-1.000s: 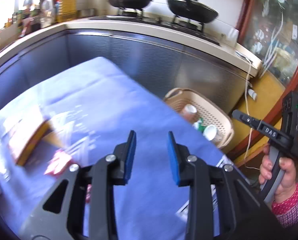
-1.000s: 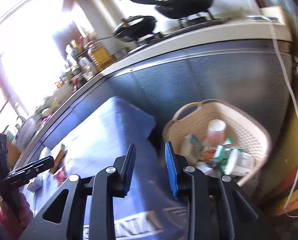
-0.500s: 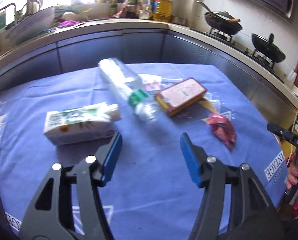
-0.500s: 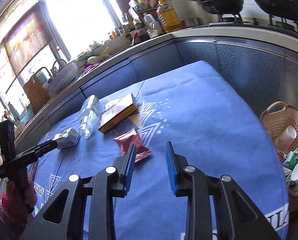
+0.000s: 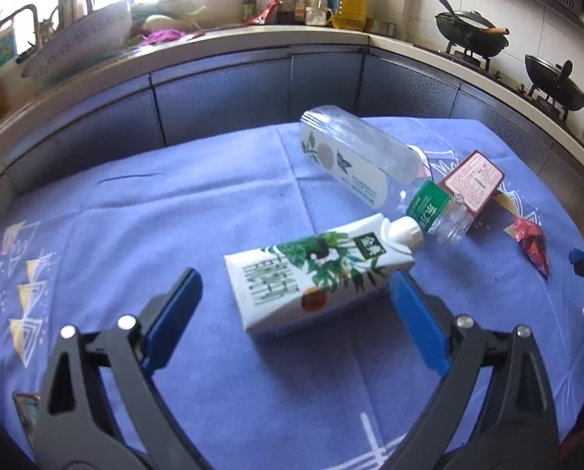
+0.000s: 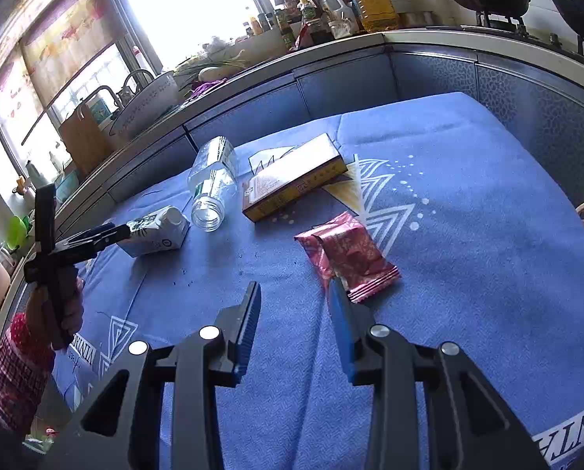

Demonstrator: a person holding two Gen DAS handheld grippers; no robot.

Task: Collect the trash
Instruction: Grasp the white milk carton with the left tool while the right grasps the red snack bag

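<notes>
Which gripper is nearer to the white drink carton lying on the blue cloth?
Left. The left gripper is open with the drink carton between its fingers. The right gripper is open farther away, beside the red wrapper.

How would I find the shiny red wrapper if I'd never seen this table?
Look at the blue tablecloth. Nearer the camera than the flat yellow-edged box lies the red foil wrapper, beside the right gripper. It is the only crinkly, shiny thing there.

One milk carton (image 5: 315,274), one clear bottle (image 5: 370,172), one flat box (image 6: 292,180), one red wrapper (image 6: 346,254).
</notes>
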